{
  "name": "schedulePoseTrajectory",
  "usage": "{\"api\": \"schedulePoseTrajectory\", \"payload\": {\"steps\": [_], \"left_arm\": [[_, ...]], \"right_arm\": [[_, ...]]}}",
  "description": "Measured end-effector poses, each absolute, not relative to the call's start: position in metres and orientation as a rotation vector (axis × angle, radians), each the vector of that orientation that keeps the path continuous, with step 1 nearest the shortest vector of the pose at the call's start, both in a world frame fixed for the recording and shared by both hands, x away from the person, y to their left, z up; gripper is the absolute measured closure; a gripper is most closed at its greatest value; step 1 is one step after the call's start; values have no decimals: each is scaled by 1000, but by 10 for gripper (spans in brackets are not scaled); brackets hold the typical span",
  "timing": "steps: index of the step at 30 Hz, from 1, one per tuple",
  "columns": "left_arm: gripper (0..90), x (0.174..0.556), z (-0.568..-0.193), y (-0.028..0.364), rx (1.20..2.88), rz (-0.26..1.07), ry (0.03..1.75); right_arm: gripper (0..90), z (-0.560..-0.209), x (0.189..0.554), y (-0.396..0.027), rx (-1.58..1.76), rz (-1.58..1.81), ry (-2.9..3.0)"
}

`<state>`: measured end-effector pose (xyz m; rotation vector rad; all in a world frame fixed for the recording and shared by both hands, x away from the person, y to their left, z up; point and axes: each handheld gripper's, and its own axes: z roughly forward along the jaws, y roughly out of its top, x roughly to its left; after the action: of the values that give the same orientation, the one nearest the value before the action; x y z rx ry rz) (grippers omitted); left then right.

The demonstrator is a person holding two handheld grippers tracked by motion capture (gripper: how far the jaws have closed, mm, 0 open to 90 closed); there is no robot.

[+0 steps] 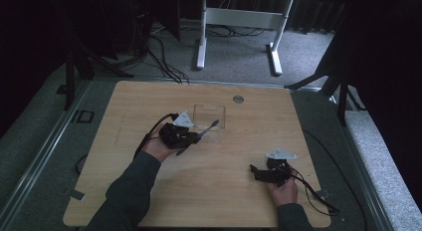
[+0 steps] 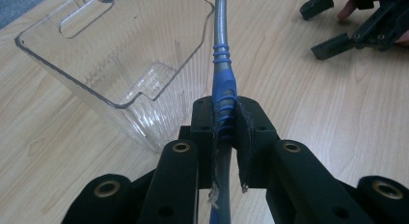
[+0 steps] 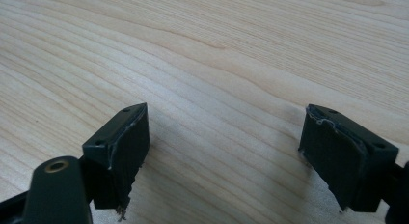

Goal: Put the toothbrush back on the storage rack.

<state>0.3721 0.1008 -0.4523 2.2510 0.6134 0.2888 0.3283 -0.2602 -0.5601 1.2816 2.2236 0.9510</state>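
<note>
Dim, underexposed high view with near-black surroundings, evenly lit pale bench in both gripper views, soft shadows beneath the black fingers, faint glare on the clear bin, foreground hardware slightly soft

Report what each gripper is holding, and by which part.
The left gripper is shut on a toothbrush, clamped at the blue ribbed grip of its handle. The right gripper is open over the table and holds nothing.
</note>
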Motion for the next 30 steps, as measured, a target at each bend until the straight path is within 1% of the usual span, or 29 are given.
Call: {"api": "schedulePoseTrajectory", "payload": {"steps": [30], "left_arm": [[790,375,-449,101,2166,344,702]], "right_arm": [[177,-560,328,-260,1282,951,2223]]}}
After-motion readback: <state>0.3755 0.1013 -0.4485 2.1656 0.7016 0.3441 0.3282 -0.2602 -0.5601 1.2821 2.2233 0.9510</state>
